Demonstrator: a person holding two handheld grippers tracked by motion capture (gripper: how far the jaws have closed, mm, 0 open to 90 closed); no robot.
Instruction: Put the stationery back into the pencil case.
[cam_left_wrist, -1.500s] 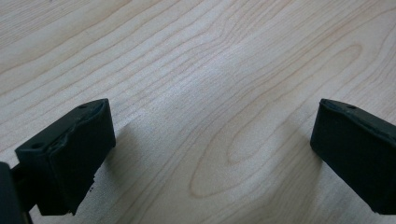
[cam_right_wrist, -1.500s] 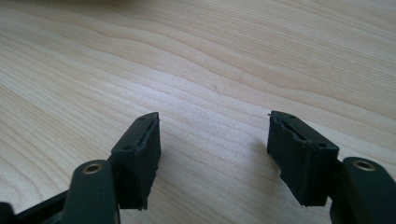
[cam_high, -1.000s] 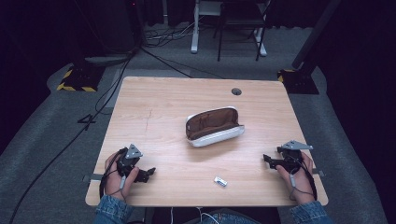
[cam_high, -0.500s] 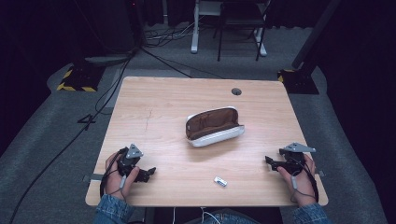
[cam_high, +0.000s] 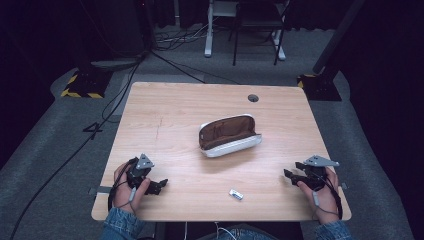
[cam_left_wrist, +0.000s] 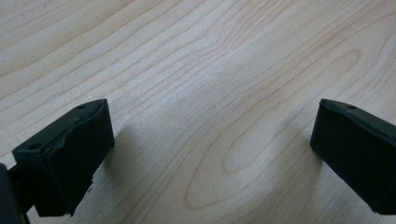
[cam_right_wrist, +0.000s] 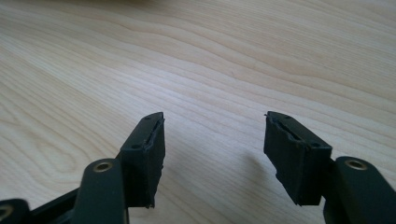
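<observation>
Small white object (cam_high: 236, 194) lies on the table (cam_high: 175, 125), between my two grippers, nearer my right gripper (cam_high: 290, 176), touching neither. My right jaws have just been closing, half apart, nothing between them. My left gripper (cam_high: 161, 186) stands wide open, empty. Open pouch (cam_high: 229, 135) lies beyond both.

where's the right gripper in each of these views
High view: the right gripper sits at lower right on the table, held in a hand, jaws pointing left.
Right gripper view: its own jaws rise from the bottom edge, apart, nothing between them.
Left gripper view: not in it.
Shared landmark: the light wood grain of the table.
</observation>
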